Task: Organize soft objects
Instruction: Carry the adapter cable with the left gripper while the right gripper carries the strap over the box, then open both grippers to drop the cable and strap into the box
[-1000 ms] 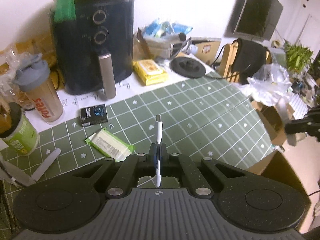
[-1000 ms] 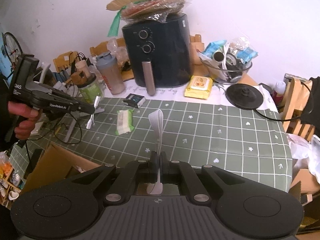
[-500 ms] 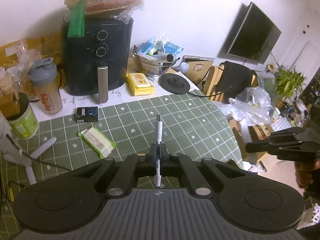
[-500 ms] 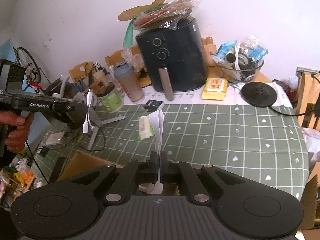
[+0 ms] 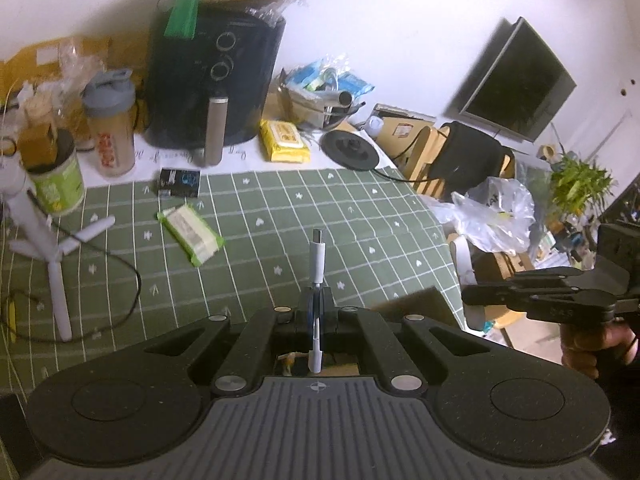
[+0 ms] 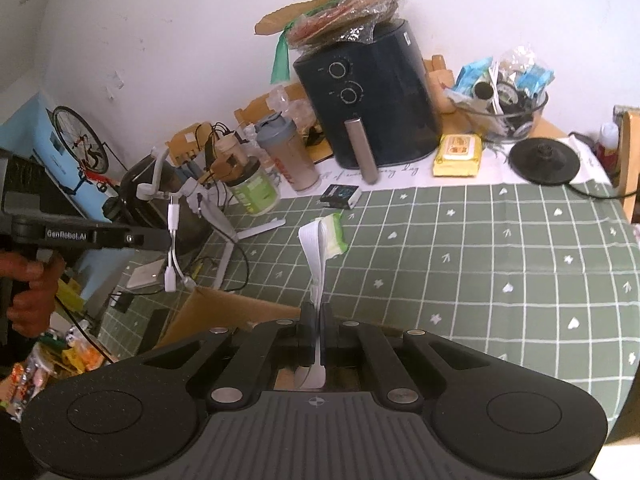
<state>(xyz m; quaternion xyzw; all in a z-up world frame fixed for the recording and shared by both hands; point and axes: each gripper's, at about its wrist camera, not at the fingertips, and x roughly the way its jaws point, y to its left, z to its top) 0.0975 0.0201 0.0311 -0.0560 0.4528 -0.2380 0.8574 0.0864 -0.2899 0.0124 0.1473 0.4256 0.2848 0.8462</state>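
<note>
My left gripper (image 5: pixel 317 300) is shut on a white USB cable (image 5: pixel 317 256), its plug sticking up and forward. In the right wrist view the left gripper (image 6: pixel 166 236) shows at the left, with the cable (image 6: pixel 172 256) looped and hanging from it. My right gripper (image 6: pixel 317 312) is shut on a folded white flat strap (image 6: pixel 314 254). In the left wrist view the right gripper (image 5: pixel 466 298) shows at the right with the strap (image 5: pixel 464 268) bent over it. Both are held above the near edge of the green checked table (image 5: pixel 360 220). A green wipes pack (image 5: pixel 190 232) lies on the table.
A black air fryer (image 6: pixel 372 92), shaker bottle (image 6: pixel 288 156), green tub (image 6: pixel 254 188), yellow wipes pack (image 6: pixel 458 154), small black box (image 6: pixel 340 196), black round base (image 6: pixel 544 160) and white tripod (image 5: pixel 44 240) stand on the table. A cardboard box flap (image 6: pixel 224 308) is below the near edge.
Both grippers have pulled back and up from the table, so more of it shows. The right gripper has come into the left wrist view. Both stay shut on their loads.
</note>
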